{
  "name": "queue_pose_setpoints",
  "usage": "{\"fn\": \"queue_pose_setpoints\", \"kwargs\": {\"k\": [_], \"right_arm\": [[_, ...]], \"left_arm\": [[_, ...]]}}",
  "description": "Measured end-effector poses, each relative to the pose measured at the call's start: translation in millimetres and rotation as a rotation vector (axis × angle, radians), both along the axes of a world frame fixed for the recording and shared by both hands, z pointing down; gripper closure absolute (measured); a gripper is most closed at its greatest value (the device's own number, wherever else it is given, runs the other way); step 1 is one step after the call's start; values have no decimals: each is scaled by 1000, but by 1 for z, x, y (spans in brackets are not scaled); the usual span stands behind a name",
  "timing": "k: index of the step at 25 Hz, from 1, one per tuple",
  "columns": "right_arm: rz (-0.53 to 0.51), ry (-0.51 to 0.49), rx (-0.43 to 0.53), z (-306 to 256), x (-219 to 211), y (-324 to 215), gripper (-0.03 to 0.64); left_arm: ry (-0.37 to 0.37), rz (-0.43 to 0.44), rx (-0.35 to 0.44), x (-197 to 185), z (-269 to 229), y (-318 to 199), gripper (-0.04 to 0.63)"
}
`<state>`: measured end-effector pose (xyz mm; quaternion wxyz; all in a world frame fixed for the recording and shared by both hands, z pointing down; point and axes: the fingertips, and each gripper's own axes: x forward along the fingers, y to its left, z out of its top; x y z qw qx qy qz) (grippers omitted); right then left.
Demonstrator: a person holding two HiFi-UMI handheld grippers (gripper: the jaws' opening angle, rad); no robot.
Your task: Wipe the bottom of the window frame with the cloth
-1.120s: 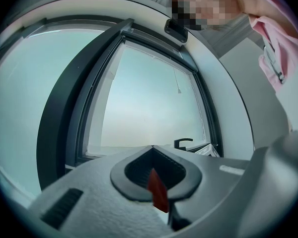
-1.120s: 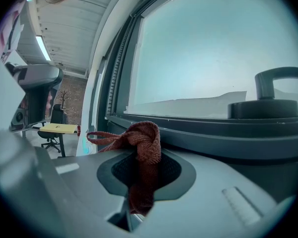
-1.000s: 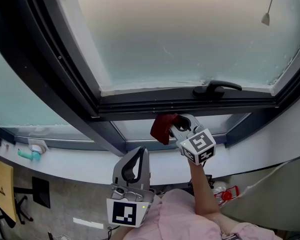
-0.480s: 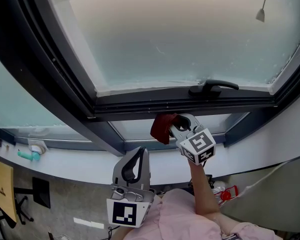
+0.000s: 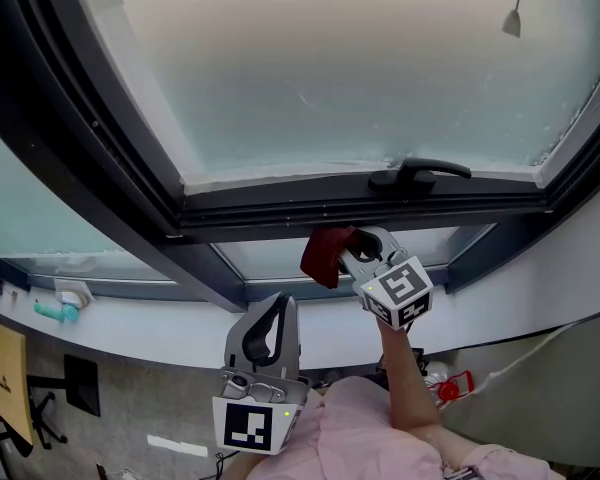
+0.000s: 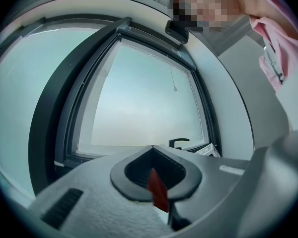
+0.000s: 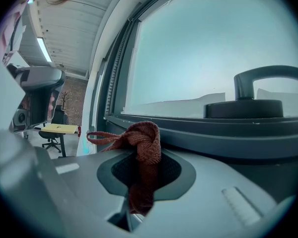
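A dark red cloth (image 5: 325, 255) hangs bunched from my right gripper (image 5: 348, 250), which is shut on it just below the dark bottom rail of the window frame (image 5: 310, 214). In the right gripper view the cloth (image 7: 145, 142) sits knotted between the jaws, close to the frame rail (image 7: 223, 133) and left of the black handle (image 7: 260, 83). My left gripper (image 5: 272, 318) is lower, near the person's body, shut with nothing in it. In the left gripper view, the left gripper (image 6: 152, 150) points up at the window, and a red sliver of cloth (image 6: 158, 191) shows behind its jaws.
A black window handle (image 5: 420, 174) sits on the rail right of the cloth. A pale sill (image 5: 160, 320) runs below, with a teal object (image 5: 58, 310) at its left. A blind cord pull (image 5: 515, 20) hangs top right. A red-and-white item (image 5: 452, 388) lies by the person's arm.
The window frame and handle have drifted slightly up and left in the head view. Both grippers and the cloth stay where they were.
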<state>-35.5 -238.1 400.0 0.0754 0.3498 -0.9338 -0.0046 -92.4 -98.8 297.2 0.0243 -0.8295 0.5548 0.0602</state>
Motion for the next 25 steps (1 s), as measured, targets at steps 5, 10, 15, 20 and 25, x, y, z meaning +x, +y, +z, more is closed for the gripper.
{"fn": "queue_pose_setpoints", "kwargs": {"k": [5,10,15,20,25], "right_arm": [[19,-2,1,0,13,-1,552],[38,-6,1,0,25,-2,552],[41,-11,4,0,32,-3,552],[35,-12,3,0,37,-3,552],[33,-17,3,0,43,-4,552]], "left_arm": [[-35,23,11,10,3,0,601],[-14,26,4,18,2,-1,601],[14,23,-5,25,0,-2,601],[-32,39,8,33,1,-1,601],[-45,42,7,39,3,-2,601]]}}
